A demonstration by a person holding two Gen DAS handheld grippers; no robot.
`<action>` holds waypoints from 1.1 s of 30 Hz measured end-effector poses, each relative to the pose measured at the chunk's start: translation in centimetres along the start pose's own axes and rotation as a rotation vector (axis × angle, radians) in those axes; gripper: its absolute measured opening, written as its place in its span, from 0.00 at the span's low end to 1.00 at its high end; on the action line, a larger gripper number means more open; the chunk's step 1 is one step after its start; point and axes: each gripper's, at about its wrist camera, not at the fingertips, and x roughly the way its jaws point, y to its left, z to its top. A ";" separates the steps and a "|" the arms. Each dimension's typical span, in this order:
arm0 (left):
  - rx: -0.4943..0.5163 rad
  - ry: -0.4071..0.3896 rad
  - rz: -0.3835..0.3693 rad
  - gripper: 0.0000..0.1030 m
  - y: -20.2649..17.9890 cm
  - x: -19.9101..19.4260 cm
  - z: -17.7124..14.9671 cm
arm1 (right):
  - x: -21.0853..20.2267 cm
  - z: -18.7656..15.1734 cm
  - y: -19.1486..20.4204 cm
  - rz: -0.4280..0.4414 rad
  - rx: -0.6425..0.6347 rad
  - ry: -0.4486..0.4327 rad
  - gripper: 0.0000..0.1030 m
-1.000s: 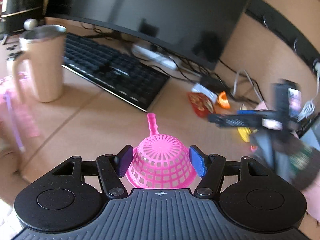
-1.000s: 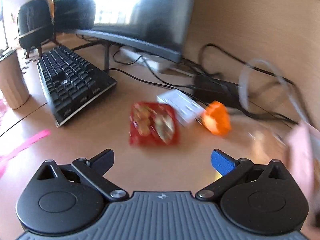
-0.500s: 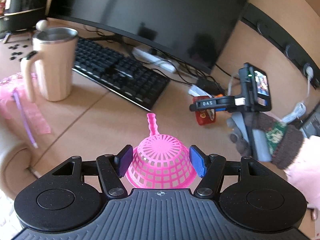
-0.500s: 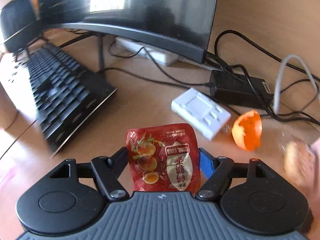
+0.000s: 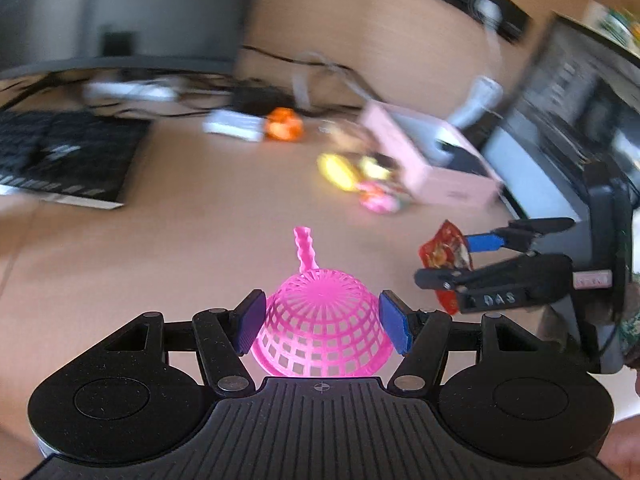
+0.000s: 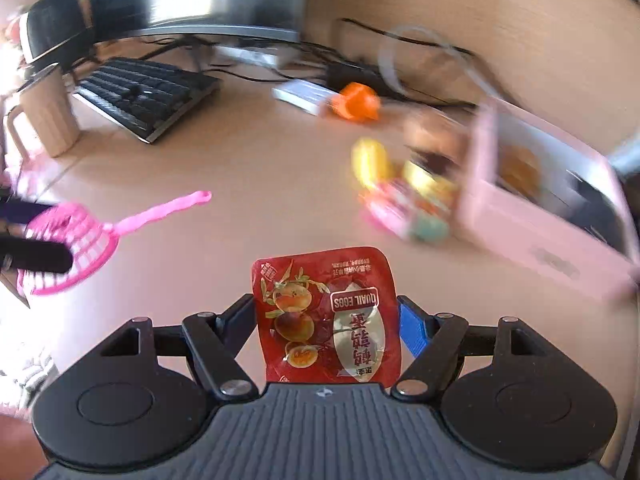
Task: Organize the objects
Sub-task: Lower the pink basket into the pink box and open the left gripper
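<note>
The left gripper (image 5: 322, 322) clamps a pink plastic lattice strainer (image 5: 322, 324), dome up; the right gripper (image 6: 327, 326) pinches a glossy red quail-egg packet (image 6: 326, 316) above the tan desk (image 6: 240, 184). Far right, blurred snacks (image 6: 404, 192) crowd a pink box (image 6: 532, 216); far left lies a black keyboard (image 6: 144, 96).

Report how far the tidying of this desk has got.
Done: nothing looks clearly put away, though something orange, blurred, lies inside the pink box. In hand: the right gripper grips the red quail egg packet; the left gripper clamps the pink strainer. Left: the orange peel, the white case and the colourful wrappers lie loose on the desk.
</note>
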 end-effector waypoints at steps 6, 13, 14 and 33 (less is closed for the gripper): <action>0.128 -0.030 -0.165 0.65 -6.0 2.9 5.2 | -5.3 -4.0 -5.5 -0.148 0.149 -0.064 0.72; 0.265 -0.278 -0.206 0.65 -13.6 6.1 16.2 | -8.7 -7.8 -9.8 -0.240 0.297 -0.126 0.72; 0.274 -0.300 -0.203 0.66 -14.8 7.3 17.7 | -8.9 -8.3 -10.1 -0.245 0.312 -0.133 0.72; 0.012 -0.157 -0.146 0.64 -12.5 18.0 18.5 | -8.3 -7.5 -13.2 -0.229 0.292 -0.170 0.72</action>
